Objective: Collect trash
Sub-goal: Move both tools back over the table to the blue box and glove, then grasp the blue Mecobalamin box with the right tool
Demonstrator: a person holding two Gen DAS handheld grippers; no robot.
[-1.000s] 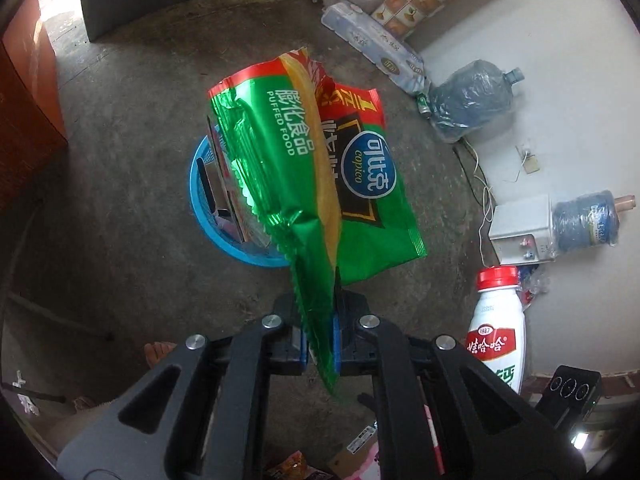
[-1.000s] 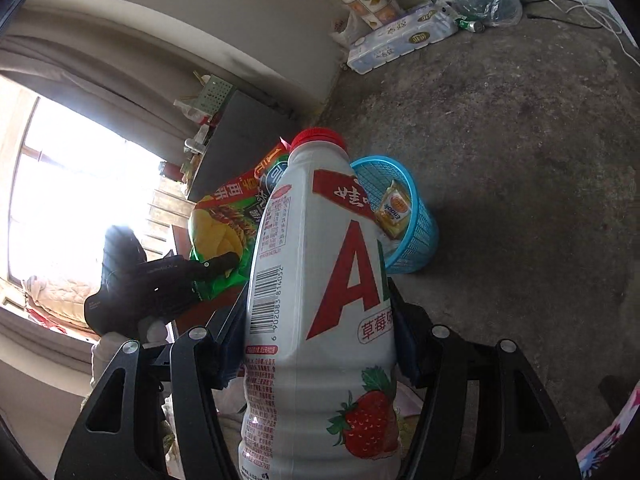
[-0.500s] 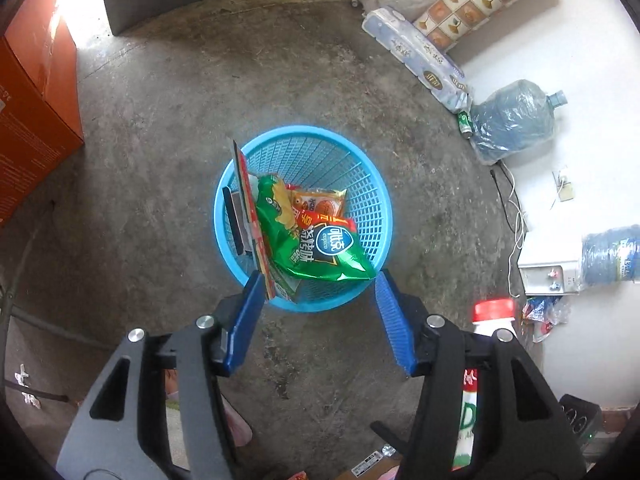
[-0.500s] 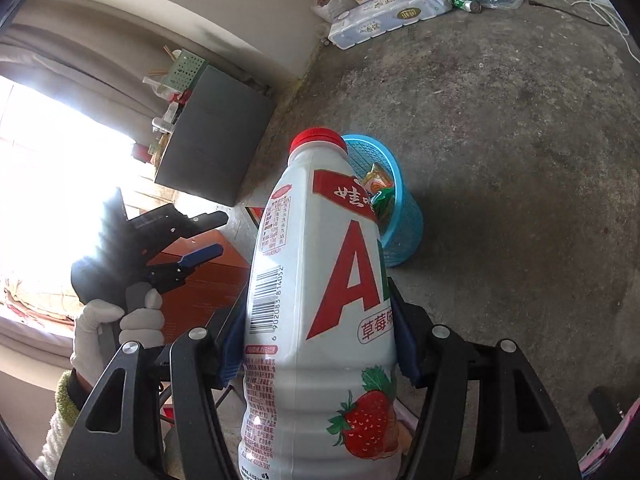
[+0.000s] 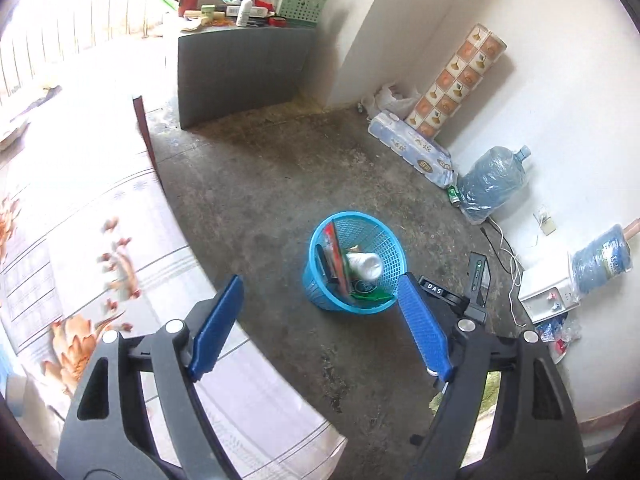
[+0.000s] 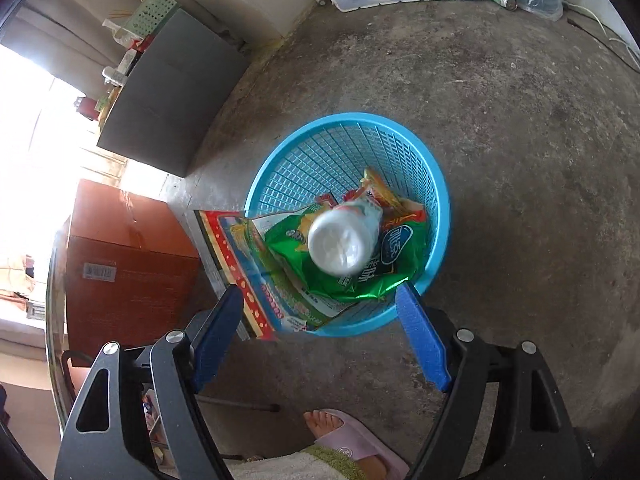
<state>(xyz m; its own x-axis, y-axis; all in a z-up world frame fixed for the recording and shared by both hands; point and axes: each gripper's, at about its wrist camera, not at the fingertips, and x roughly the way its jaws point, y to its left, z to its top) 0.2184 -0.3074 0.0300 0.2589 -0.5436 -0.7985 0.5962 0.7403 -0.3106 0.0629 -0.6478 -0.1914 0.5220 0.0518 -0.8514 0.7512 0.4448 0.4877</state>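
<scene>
On the bare concrete floor [image 6: 520, 128], seen from the right wrist camera going left to right, a red-brown cardboard box [image 6: 128, 264] is standing at the left edge beside a dark grey cabinet [image 6: 168, 100], and just right of them the blue basket [image 6: 436, 184] is sitting upright with trash inside. A flat printed package [image 6: 256, 280] is leaning over the basket's left rim, a green snack bag [image 6: 400, 256] is lying across the middle, and an orange wrapper [image 6: 380, 192] is peeking out behind it. The white bottle [image 6: 344, 240] is blurred above the green bag, bottom end toward the camera, inside the basket's rim and touching neither finger. The right gripper [image 6: 320, 300] is pointing down at the basket, its jaws having just been opening and now standing wide apart with nothing pressed between them. A foot in a pink slipper [image 6: 352, 436] is showing at the bottom edge. From the left wrist camera, a flowered cloth [image 5: 100, 260] is filling the left side, the basket [image 5: 320, 304] is sitting farther off on the floor with the bottle [image 5: 364, 266] inside it, and the left gripper [image 5: 320, 312] is hovering well above, its jaws having just been spreading and holding nothing. Along the right wall a pack of paper rolls [image 5: 412, 152] and a wrapped water jug [image 5: 492, 180] are resting.
</scene>
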